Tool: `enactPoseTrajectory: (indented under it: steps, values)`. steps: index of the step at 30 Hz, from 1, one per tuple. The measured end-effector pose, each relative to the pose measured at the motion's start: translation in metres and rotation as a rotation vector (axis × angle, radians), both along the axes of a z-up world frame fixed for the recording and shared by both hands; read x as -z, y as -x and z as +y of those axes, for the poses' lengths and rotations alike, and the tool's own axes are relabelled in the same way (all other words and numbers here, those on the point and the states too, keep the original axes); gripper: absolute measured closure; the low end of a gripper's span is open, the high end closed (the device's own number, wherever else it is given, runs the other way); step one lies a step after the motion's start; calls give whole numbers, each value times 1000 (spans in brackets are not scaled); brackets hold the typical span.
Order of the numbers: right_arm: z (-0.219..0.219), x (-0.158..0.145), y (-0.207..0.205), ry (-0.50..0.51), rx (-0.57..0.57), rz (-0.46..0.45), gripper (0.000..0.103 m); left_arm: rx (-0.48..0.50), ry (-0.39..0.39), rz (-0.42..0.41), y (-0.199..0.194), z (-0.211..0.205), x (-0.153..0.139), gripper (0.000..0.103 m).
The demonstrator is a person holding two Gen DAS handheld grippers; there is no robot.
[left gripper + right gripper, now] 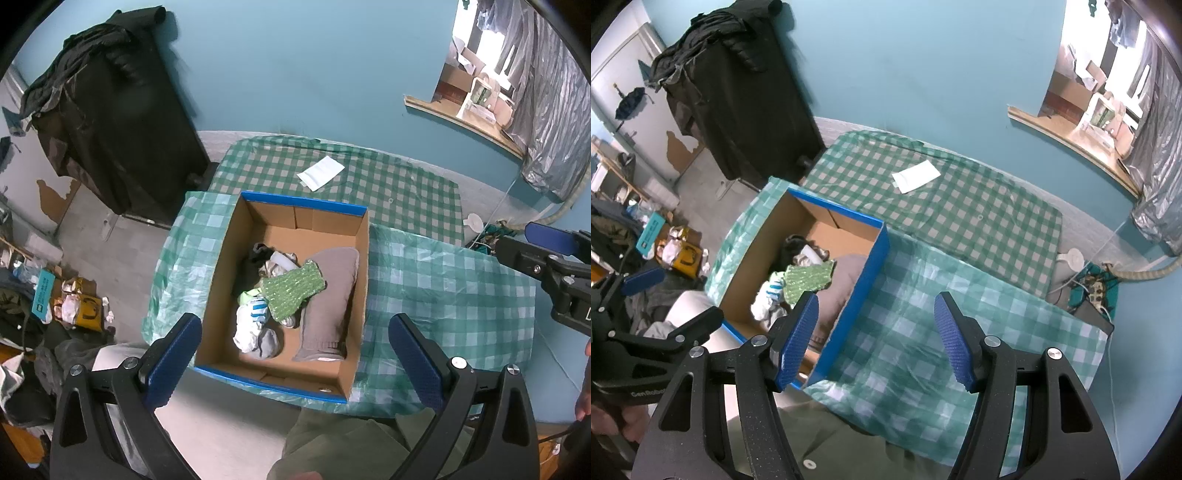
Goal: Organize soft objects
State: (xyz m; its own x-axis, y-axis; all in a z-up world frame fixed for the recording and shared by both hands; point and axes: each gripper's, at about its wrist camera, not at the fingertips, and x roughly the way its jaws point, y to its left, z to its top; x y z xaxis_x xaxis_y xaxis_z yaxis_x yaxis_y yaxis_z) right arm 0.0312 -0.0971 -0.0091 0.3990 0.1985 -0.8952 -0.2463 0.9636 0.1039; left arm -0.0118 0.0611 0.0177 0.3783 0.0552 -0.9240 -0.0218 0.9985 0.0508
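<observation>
Your table [443,266] is covered in a green checked cloth, and the cardboard box [218,284] with the blue rim sits on its near left part, long axis running away from you. Apart from the box, the only thing on the cloth is a white paper [320,172] at the far side.

Every soft thing you can see is already inside the box: a folded grey cloth [328,302] lies along the right wall, lengthwise with the box; a green knitted piece [293,290] rests against its left edge; a white sock with blue stripes [251,321] and a dark bundle [255,258] fill the left half.

Your left gripper [295,354] hangs above the near end of the box, jaws wide apart and holding nothing. Your right gripper [875,332] hovers over the box's right wall and the bare cloth beside it, also spread wide and empty.

For any tidying inside, your left is the nearer hand; the grey cloth lies just ahead and slightly right of it. The sorting looks close to finished.
</observation>
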Motion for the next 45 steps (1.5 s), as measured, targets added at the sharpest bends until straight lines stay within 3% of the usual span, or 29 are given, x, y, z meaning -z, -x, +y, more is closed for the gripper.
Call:
enactPoseTrajectory:
  steps: [45]
  values:
    - [9,8,8,-13,-25,13,38,-26,-37,14,10,-2,0,1]
